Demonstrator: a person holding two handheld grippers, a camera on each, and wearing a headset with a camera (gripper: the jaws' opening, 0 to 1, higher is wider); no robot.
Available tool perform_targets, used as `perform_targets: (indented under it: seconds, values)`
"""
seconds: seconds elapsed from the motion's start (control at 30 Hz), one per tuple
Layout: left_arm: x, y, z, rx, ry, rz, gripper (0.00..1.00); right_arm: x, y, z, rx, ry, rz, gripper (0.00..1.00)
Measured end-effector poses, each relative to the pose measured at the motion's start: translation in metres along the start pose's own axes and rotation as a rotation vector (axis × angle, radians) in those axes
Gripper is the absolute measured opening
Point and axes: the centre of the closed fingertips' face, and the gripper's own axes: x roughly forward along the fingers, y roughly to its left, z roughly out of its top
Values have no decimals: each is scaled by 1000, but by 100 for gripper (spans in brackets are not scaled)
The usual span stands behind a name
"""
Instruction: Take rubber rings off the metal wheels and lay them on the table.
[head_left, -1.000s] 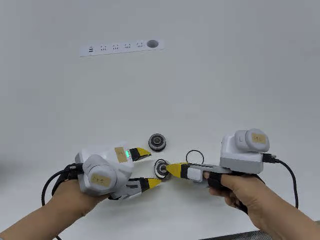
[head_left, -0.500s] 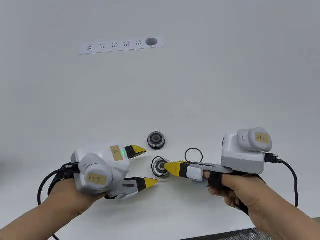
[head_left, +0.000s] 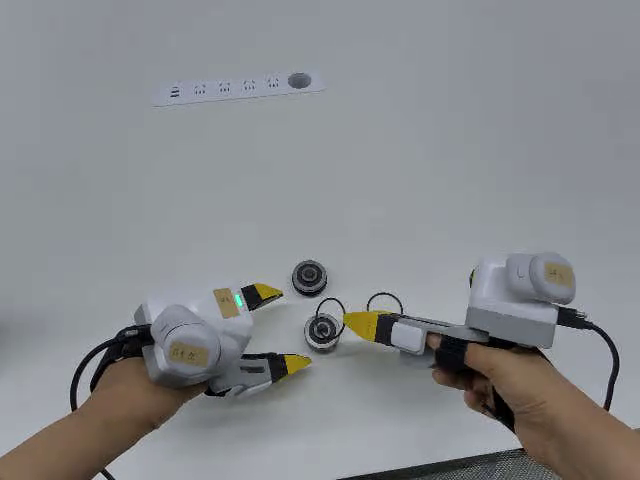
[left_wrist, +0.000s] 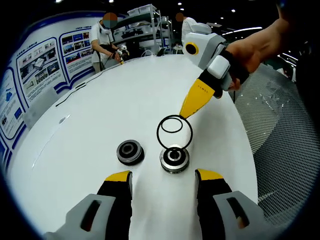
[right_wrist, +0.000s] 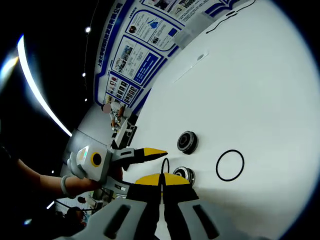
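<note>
Now: right gripper (head_left: 352, 322) pinching ring (left_wrist: 158, 133), drawn up from wheel (head_left: 322, 332) since earlier; left gripper (head_left: 280, 327) spread beside wheel; second ring (right_wrist: 217, 166) right of wheel; stickers (head_left: 227, 303) illegible.

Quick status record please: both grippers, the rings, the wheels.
left gripper: open, short of near wheel
right gripper: shut on held ring
held ring: pulled up, lower edge at near wheel; cannot tell if free
near wheel: on table, metal rim showing
far wheel: on table, dark rim, untouched
loose ring: flat on table
</note>
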Motion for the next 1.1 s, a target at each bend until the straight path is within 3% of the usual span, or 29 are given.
perform_targets:
  seconds: [0.47, 0.83, 1.1]
  values:
    - [-2, -1, -3, -9, 4, 3, 54, -22, -40, 14, 42, -76, -114, 2]
    - [-2, -2, -3, -15, 5, -2, 53, -22, -56, 15, 64, -83, -166, 2]
    - [-3, -4, -4, -15, 8, -3, 52, -23, -72, 10, 51, -60, -219, 2]
